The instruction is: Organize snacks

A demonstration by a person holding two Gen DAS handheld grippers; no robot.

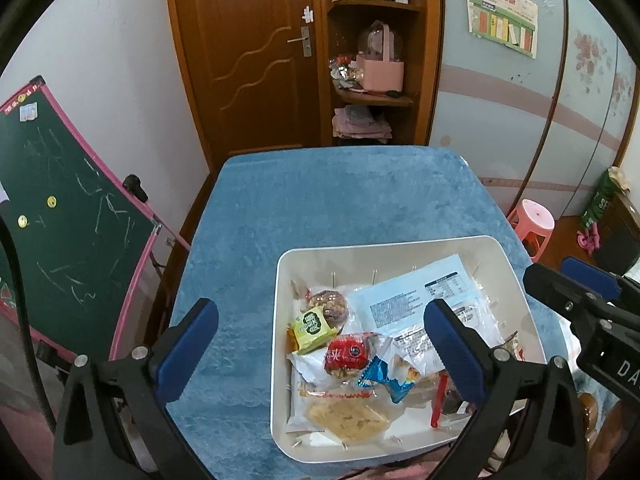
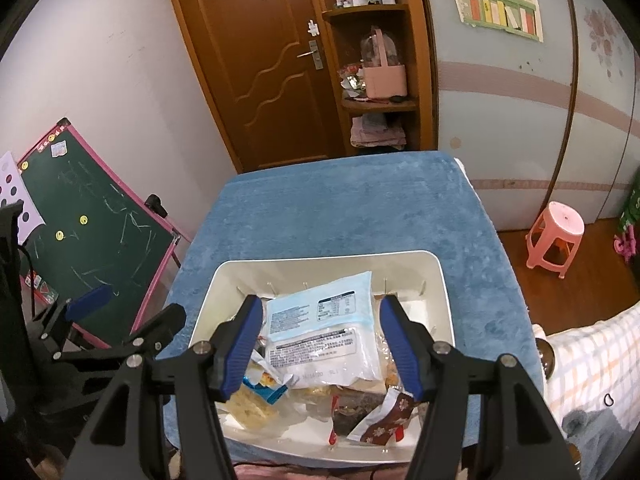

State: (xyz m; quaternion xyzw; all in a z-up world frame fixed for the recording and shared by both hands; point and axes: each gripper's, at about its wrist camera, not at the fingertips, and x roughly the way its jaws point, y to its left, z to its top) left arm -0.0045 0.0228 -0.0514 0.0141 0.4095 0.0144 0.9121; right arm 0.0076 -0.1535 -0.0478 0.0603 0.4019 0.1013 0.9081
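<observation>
A white bin [image 1: 400, 242] [image 2: 328, 254] sits on the blue-clothed table [image 1: 320, 200], full of snack packets. Among them are a pale blue packet [image 1: 408, 296] [image 2: 320, 308], a yellow-green packet [image 1: 312, 326], a red packet [image 1: 350, 354], a blue wrapper [image 1: 386, 376] and a cracker pack [image 1: 348, 418]. My left gripper [image 1: 320, 340] hangs wide open over the bin's left side and grips nothing. Above the bin's middle, my right gripper [image 2: 322, 344] is open about halfway; a white packet [image 2: 324, 356] lies below the gap, untouched. Each gripper shows in the other's view: right [image 1: 580, 284], left [image 2: 128, 312].
A green chalkboard with a pink frame [image 1: 60, 208] leans left of the table. Beyond the table stand a wooden door [image 2: 256, 60] and a corner shelf [image 2: 380, 100]. A pink stool [image 2: 556, 236] is on the floor at right. A checked cloth [image 2: 600, 360] lies near right.
</observation>
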